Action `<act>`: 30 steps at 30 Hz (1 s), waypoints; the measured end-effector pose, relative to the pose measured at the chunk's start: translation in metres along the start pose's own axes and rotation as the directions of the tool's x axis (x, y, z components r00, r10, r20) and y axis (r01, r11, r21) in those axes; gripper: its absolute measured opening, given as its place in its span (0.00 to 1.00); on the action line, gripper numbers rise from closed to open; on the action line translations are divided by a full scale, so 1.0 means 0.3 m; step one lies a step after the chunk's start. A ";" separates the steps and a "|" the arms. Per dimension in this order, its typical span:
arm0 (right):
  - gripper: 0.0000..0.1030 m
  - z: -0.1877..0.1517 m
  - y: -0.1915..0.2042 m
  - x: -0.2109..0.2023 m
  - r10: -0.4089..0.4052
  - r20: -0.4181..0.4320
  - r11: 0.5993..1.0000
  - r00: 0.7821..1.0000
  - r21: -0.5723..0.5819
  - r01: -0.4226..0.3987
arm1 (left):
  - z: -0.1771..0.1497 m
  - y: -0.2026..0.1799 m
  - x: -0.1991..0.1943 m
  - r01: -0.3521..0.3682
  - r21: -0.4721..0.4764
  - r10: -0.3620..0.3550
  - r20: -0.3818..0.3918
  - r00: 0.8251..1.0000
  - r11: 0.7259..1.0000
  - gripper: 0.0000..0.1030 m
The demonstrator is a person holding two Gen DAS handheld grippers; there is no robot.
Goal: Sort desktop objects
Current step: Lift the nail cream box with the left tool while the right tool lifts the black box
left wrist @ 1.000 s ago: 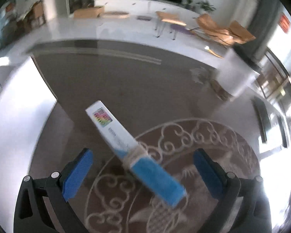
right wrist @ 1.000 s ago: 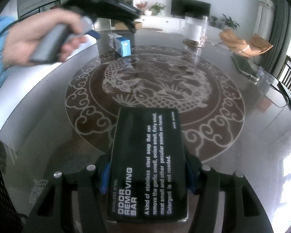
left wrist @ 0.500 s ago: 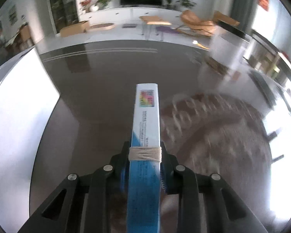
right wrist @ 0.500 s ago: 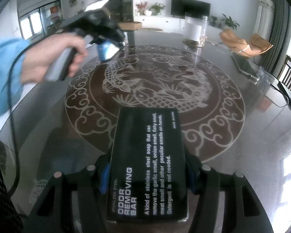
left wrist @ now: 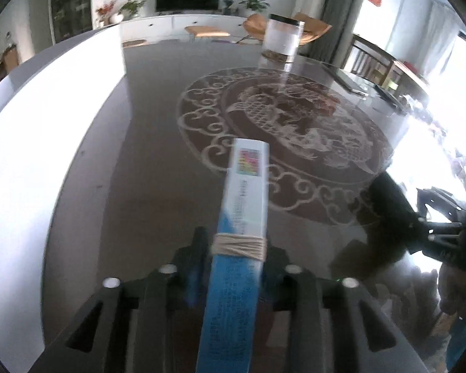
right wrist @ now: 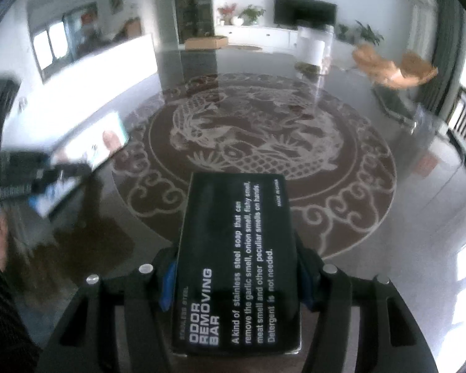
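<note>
While I am carrying one item in each hand over the near edge of the table [right wrist: 419, 217], my left gripper [left wrist: 233, 267] is gripping the blue-and-white box [left wrist: 244, 217] across its narrow sides, just behind the string band [left wrist: 239, 245]. Its jaws are easing slightly wider, but the box is sitting between the pads with no gap showing. The box is looking like light, stiff cardboard with smooth faces, and it is sticking far out in front, so I am judging it could tip or slide; a hold nearer its middle would suit better.

My right gripper [right wrist: 236, 283] is standing about half open, clamped on the black soap box [right wrist: 236, 255] across its width at the near end. It is reading "odor removing bar", stainless steel, so I am guessing heavier than it looks, rigid, glossy, maybe slippery.

Near the table's far edge a clear jar [right wrist: 313, 46] with a dark lid is standing upright; something white is filling it, which I cannot identify.
</note>
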State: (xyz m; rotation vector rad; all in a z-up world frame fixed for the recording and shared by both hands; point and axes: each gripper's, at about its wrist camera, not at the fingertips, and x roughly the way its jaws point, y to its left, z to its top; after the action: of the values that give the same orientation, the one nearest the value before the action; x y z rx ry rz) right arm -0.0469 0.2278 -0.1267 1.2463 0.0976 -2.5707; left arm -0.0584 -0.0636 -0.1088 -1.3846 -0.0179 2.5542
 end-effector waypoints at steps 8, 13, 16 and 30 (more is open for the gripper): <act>0.61 0.001 -0.132 -0.077 -0.014 0.004 0.989 1.000 0.144 0.013 | 0.014 0.093 -0.054 -0.051 -0.086 0.055 0.050 0.997 0.995 0.65; 0.64 -0.022 -0.198 -0.120 -0.080 0.004 0.974 0.997 0.212 0.077 | 0.038 0.107 -0.045 -0.077 -0.109 0.084 0.059 0.995 0.991 0.65; 0.67 -0.032 -0.220 -0.120 -0.113 -0.013 0.966 0.994 0.233 0.113 | 0.052 0.127 -0.025 -0.072 -0.135 0.079 0.051 0.996 0.988 0.65; 0.99 -0.025 -0.129 -0.001 -0.134 -0.106 0.983 0.985 0.108 0.146 | 0.051 -0.012 0.115 -0.101 0.090 0.103 -0.016 0.995 0.991 0.97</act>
State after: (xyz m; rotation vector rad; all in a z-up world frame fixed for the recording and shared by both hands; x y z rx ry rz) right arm -0.0519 0.2662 -0.1335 1.4567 0.0596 -2.6668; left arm -0.0885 -0.0511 -0.1283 -1.4123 0.1732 2.5877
